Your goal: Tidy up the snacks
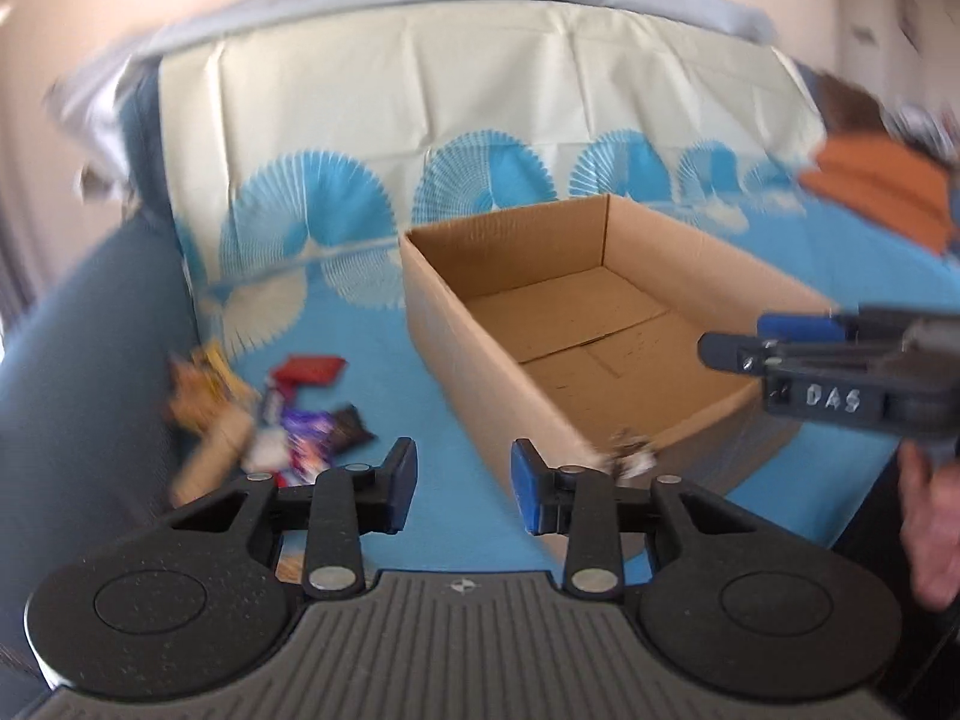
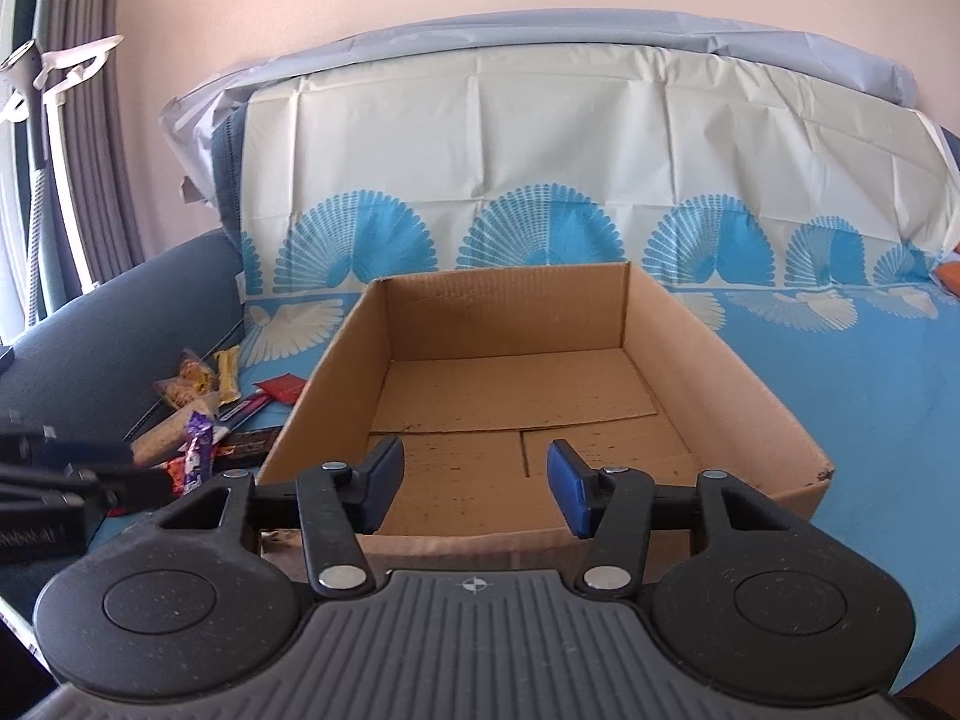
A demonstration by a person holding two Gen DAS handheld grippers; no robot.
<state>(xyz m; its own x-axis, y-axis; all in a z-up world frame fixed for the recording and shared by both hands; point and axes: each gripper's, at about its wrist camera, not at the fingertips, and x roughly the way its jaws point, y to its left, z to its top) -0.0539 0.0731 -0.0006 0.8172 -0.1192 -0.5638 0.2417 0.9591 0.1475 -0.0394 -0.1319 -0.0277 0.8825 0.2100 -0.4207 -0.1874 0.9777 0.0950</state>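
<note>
An open, empty cardboard box [image 1: 480,354] [image 2: 750,396] sits on a blue and white patterned cloth. A pile of wrapped snacks [image 1: 270,414] [image 2: 204,414] lies left of the box: red, purple, brown and yellow packets. My left gripper [image 1: 463,480] is open and empty, above the cloth between the snacks and the box's near left corner. My right gripper [image 2: 474,480] is open and empty, at the box's near wall. In the left wrist view it [image 1: 750,342] shows side-on over the box's right wall. The left gripper [image 2: 90,468] shows at the left edge of the right wrist view.
The cloth [image 2: 870,390] covers a dark blue sofa [image 2: 120,324] and its backrest. An orange item [image 1: 882,186] lies at the far right. Curtains and a white stand [image 2: 42,84] are at the far left. The left wrist view is blurred.
</note>
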